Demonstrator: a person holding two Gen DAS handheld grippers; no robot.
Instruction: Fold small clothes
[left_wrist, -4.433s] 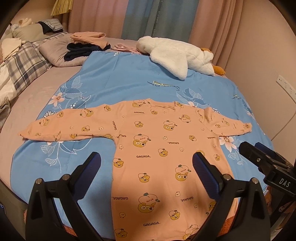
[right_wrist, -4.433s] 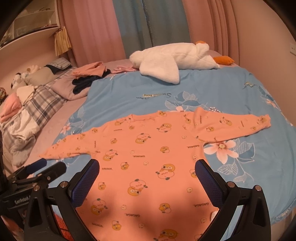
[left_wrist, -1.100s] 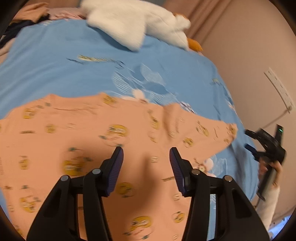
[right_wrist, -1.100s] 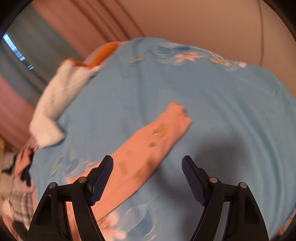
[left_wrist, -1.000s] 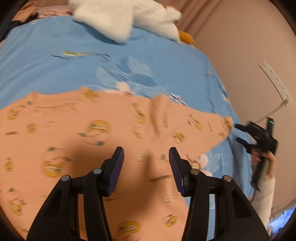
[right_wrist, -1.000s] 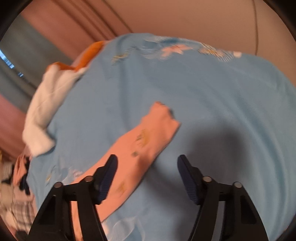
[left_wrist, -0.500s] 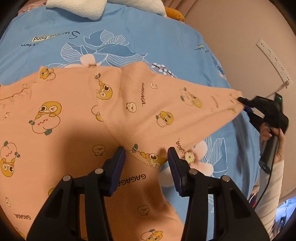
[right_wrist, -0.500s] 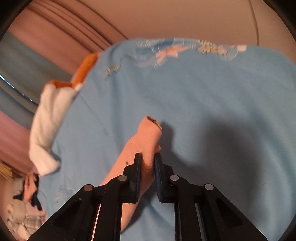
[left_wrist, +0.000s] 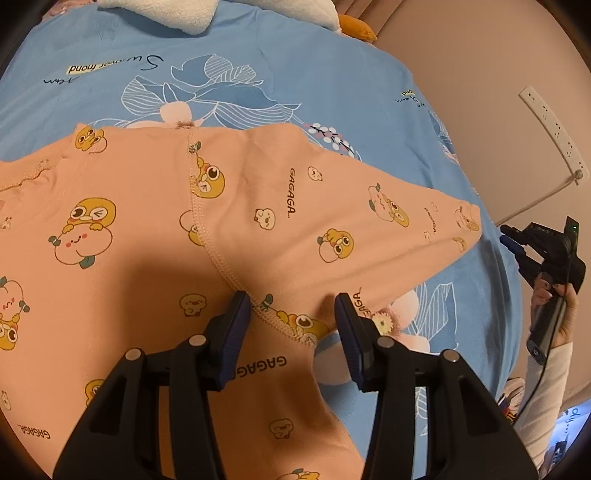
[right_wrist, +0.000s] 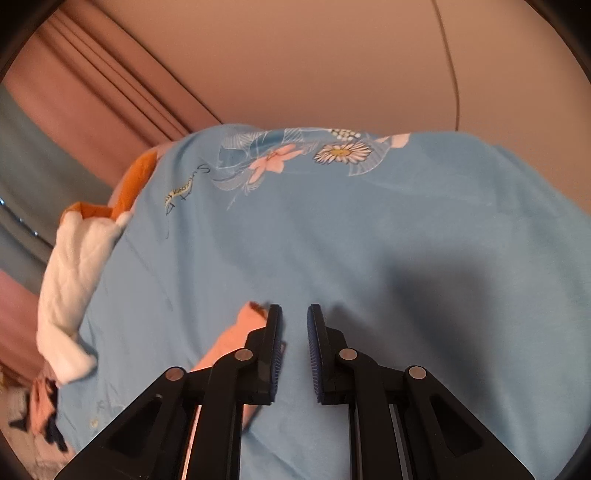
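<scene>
Between the pads of the right gripper there is only blue sheet. The 2 fingers stand a narrow gap apart and hold nothing, where half a second ago they were pinched on the sleeve's cuff. That cuff now lies just beside the outer face of the gripper's left finger, touching it or nearly so.

Seen from the left wrist, the left gripper hangs released and wide, as it was half a second ago. Its 2 pads straddle the underarm seam of the peach shirt, low over the cloth; whether they touch it I cannot tell.

From that seam the right sleeve runs out straight and flat to its end, and the right tool sits a little beyond it, apart from the fabric. The shirt itself lies spread face-up on the blue bedsheet. A white plush toy lies at the far edge, and a socket strip is on the wall.

So the change reads as a tug to straighten the sleeve, then a let-go or a slip. No fold is made yet. The likely next need is a fresh grip on the cuff to carry the sleeve across the body, with the left tool placed to pin or lift at the underarm.
</scene>
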